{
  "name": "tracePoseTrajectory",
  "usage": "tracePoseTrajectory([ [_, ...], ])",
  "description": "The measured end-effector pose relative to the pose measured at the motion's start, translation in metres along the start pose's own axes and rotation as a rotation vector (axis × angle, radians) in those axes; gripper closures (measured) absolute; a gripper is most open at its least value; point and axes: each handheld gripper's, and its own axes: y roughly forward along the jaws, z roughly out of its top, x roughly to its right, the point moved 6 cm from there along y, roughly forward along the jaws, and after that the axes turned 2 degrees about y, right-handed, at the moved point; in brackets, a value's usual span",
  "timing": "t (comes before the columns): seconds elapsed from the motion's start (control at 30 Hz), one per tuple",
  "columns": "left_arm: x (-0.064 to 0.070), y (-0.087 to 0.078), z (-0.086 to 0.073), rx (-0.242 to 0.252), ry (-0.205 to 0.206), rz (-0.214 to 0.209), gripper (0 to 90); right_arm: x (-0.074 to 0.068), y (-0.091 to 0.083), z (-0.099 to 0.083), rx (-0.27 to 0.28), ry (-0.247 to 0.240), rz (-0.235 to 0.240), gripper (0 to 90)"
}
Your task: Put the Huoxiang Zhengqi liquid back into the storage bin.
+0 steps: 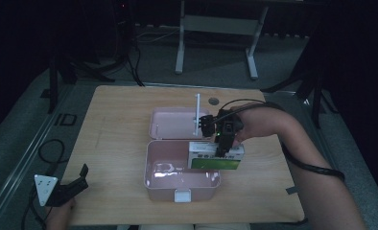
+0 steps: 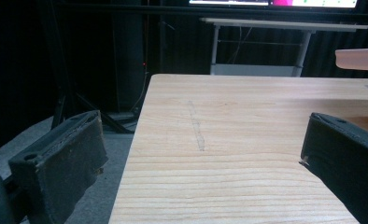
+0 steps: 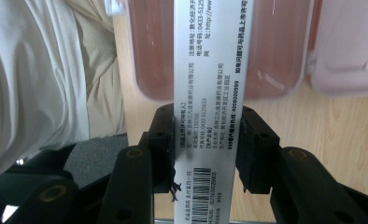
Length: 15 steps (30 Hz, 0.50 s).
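This looks like a lab or recording studio: a pale wooden table stands on grey carpet inside black curtains, with black stand legs at ten o'clock, a grey metal desk frame at twelve, and trailing black cables.

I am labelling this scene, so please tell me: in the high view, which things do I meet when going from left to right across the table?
Left gripper → pink box → green-and-white carton, gripped by the right gripper → the person's right forearm.

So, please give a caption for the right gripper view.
Right gripper clamps white printed medicine box above open pink plastic container.
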Motion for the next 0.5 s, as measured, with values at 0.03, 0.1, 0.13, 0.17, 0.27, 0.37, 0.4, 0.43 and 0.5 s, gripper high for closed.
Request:
tracePoseTrajectory([
  [0.03, 0.0, 0.0, 0.0, 0.0, -0.001, 0.0, 0.4, 0.0, 0.0, 0.004, -0.002, -0.008, -0.003, 62.2],
  [0.1, 0.0, 0.0, 0.0, -0.002, -0.002, -0.002, 0.4, -0.001, 0.0, 0.012, -0.003, -0.013, 0.0, 62.2],
  [0.13, 0.0, 0.0, 0.0, -0.002, -0.003, -0.002, 0.4, -0.001, 0.0, 0.016, -0.003, -0.017, 0.0, 62.2],
  [0.17, 0.0, 0.0, 0.0, -0.001, -0.004, -0.002, 0.4, -0.001, 0.0, 0.021, 0.003, -0.021, 0.001, 62.2],
  [0.27, 0.0, 0.0, 0.0, -0.001, -0.003, -0.004, 0.4, -0.004, 0.001, 0.032, 0.008, -0.032, 0.01, 62.2],
  [0.37, 0.0, 0.0, 0.0, -0.001, -0.004, -0.004, 0.4, -0.008, 0.004, 0.044, 0.015, -0.06, 0.012, 62.2],
  [0.4, 0.0, 0.0, 0.0, -0.001, -0.004, -0.004, 0.4, -0.01, 0.004, 0.047, 0.014, -0.067, 0.009, 62.2],
  [0.43, 0.0, 0.0, 0.0, 0.0, -0.005, -0.005, 0.4, -0.012, 0.006, 0.051, 0.015, -0.073, 0.009, 62.2],
  [0.5, 0.0, 0.0, 0.0, 0.001, -0.004, -0.004, 0.4, -0.014, 0.009, 0.055, 0.014, -0.082, 0.012, 62.2],
])
